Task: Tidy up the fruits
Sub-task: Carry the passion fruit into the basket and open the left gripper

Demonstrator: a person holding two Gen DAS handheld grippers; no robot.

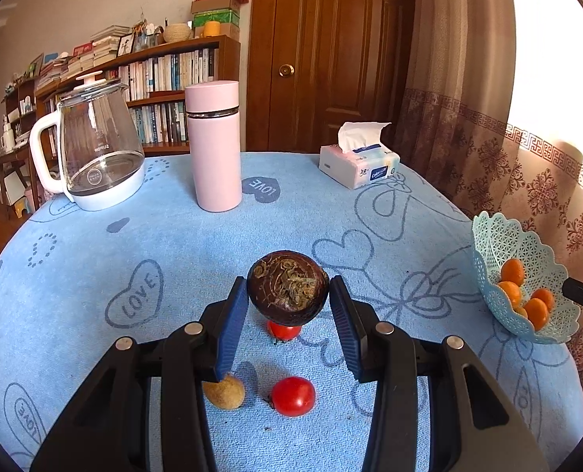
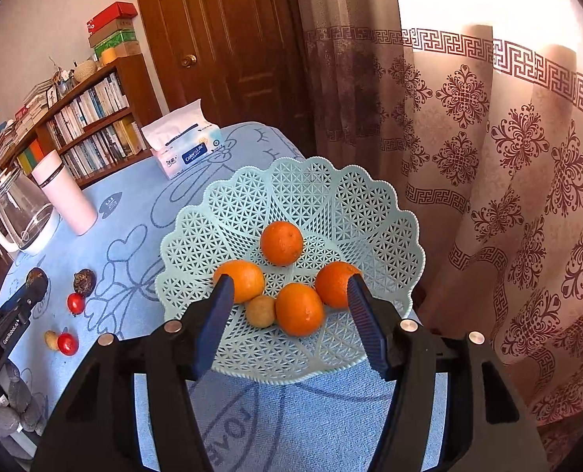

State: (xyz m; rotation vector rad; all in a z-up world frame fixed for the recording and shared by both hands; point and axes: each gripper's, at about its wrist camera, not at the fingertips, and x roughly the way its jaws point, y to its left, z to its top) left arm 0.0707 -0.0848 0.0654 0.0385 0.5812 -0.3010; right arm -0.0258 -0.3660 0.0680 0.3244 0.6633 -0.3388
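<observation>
Left tongs [image 1: 289, 295]: jaws closed onto dark chestnut [image 1: 287, 287], lifted off the cloth [image 1: 173, 236]; tomato [image 1: 293, 396] below. Right tongs [image 2: 289, 324]: spread wide, holding nothing, above basket [image 2: 220, 216]; oranges [image 2: 282, 242] between the jaws.

I read "LOVE" in hearts on the blue tablecloth [image 1: 134, 295], "Color&Life" on the tissue pack [image 2: 189, 149], and "GenRobot.AI" on the left gripper [image 2: 35, 278].
</observation>
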